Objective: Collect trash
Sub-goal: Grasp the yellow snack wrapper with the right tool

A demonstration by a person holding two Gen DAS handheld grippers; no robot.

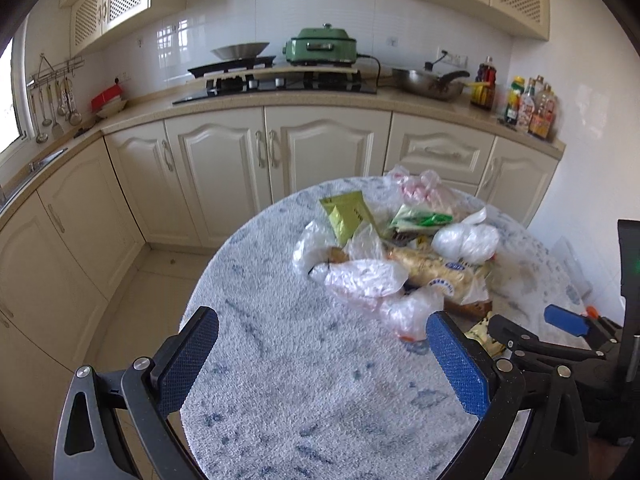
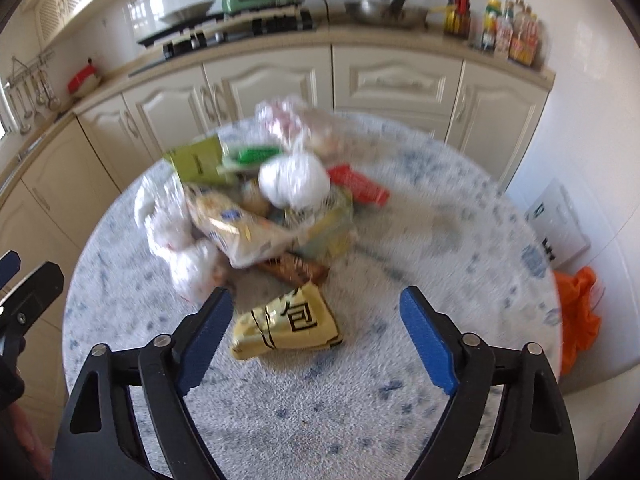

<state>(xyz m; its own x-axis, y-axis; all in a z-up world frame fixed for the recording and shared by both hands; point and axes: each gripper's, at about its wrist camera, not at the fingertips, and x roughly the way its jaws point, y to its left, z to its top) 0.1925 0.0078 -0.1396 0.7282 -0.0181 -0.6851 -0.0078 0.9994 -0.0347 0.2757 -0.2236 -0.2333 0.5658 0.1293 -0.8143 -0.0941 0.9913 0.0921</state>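
Observation:
A heap of trash (image 1: 400,248) lies on a round table with a blue-white fuzzy cover (image 1: 300,380): clear plastic bags (image 1: 360,280), a green packet (image 1: 344,216), a white knotted bag (image 2: 294,180), a bread wrapper (image 2: 236,232), a red wrapper (image 2: 360,184). A yellow packet (image 2: 288,324) lies nearest, just beyond my right gripper (image 2: 316,312), which is open and empty. My left gripper (image 1: 324,332) is open and empty, near side of the heap. The right gripper also shows in the left wrist view (image 1: 536,324).
Cream kitchen cabinets (image 1: 240,160) and a counter with hob, green cooker (image 1: 320,46), pans and sauce bottles (image 1: 528,108) stand behind the table. An orange bag (image 2: 580,320) and a white box (image 2: 560,220) lie on the floor at the table's right.

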